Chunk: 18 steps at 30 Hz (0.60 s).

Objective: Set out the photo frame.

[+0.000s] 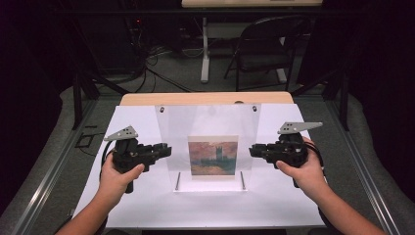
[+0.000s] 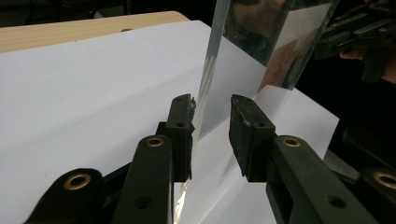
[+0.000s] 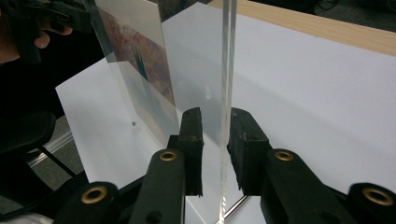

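1. Clear acrylic frame (image 1: 208,147) stands upright on the white sheet (image 1: 147,196) in the middle of the bench (image 1: 205,98), face toward me, long axis vertical.
2. Painting print (image 1: 213,155) sits in its lower centre, right way up; two screws at the top corners, two metal pins at the base.
3. My left claw (image 1: 168,149) is at the frame's left edge, low down. In the left gripper view the edge (image 2: 198,116) runs between the jaws, which are spread, the left pad (image 2: 183,126) about touching it, the right pad clear.
4. My right claw (image 1: 252,150) is at the right edge, same height. In the right gripper view the edge (image 3: 226,112) is between spread jaws, nearer the right pad (image 3: 243,140); contact unclear.
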### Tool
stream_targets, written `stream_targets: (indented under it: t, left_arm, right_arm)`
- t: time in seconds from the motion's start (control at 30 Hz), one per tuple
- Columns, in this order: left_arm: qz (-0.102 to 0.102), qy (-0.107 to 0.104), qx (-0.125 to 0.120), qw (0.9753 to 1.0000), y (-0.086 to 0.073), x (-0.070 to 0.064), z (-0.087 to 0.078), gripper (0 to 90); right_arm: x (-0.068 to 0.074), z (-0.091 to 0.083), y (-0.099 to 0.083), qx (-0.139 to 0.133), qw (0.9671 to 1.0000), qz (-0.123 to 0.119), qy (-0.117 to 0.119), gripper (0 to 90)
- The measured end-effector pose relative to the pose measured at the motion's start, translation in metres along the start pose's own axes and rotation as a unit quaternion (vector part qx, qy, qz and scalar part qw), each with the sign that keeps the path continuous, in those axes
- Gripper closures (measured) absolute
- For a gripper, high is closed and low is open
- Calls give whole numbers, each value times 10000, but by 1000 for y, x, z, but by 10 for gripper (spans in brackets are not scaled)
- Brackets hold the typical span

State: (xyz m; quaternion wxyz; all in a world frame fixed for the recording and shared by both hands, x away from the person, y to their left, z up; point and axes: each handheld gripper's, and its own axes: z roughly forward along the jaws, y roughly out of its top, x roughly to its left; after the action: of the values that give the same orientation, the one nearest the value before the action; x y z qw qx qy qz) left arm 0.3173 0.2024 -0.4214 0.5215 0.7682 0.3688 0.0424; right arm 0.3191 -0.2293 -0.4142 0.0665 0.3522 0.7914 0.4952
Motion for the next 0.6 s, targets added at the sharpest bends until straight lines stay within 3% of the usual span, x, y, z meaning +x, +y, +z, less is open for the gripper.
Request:
stream_targets:
  t: [0.37,0.6]
  left_arm:
    - [-14,91,42,9999,-2,0,-3,692]
    - [-45,234,-22,9997,-1,3,-20,664]
  right_arm:
    - [-3,-1,-3,-2,10000,91,18,737]
    - [-6,-11,-4,-81,9999,136,-24,720]
